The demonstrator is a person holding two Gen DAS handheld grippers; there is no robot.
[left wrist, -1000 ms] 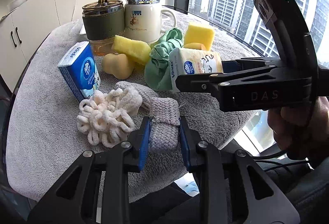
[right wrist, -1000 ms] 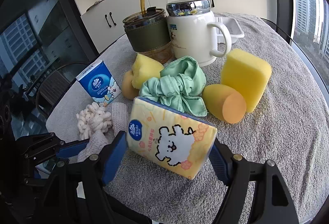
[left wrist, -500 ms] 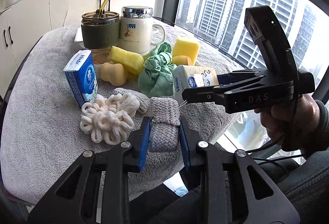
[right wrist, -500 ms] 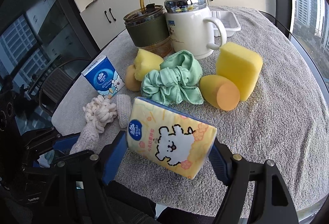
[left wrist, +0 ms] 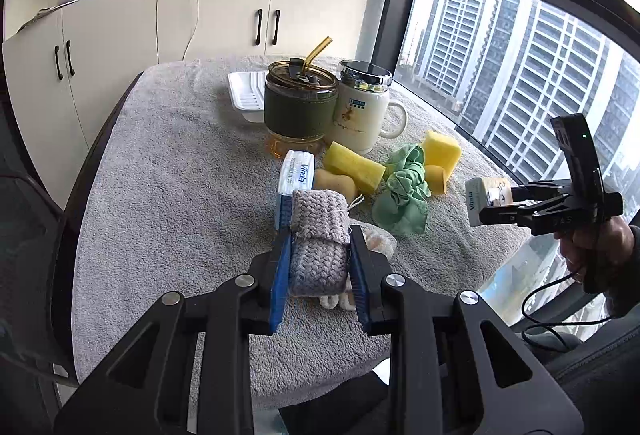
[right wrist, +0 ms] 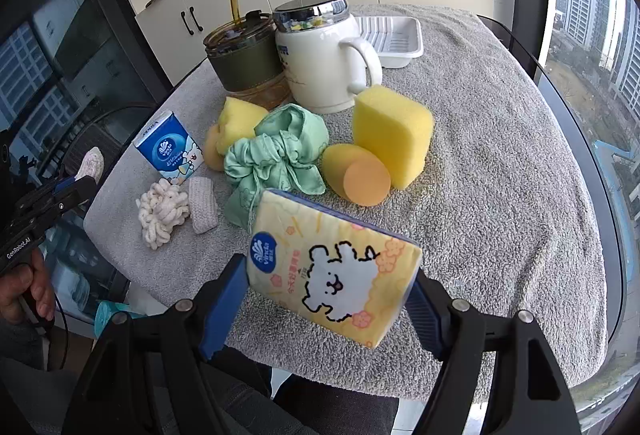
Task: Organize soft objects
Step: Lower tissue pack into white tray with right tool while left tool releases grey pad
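Grey knitted cloth, folded (left wrist: 319, 235): we hold it in the left gripper (left wrist: 319, 267), blue fingers (left wrist: 280, 275) pressed on both its sides, long axis pointing forward, lifted above the grey towel-covered worktop (left wrist: 168, 195). Right gripper (right wrist: 328, 299) clamps the yellow tissue pack with white bear print (right wrist: 334, 271) at its two ends, also raised near the front edge. We judge the white ridged tray (right wrist: 396, 35) at the far side a possible destination; cups and sponges stand between. Open worktop lies to the left.
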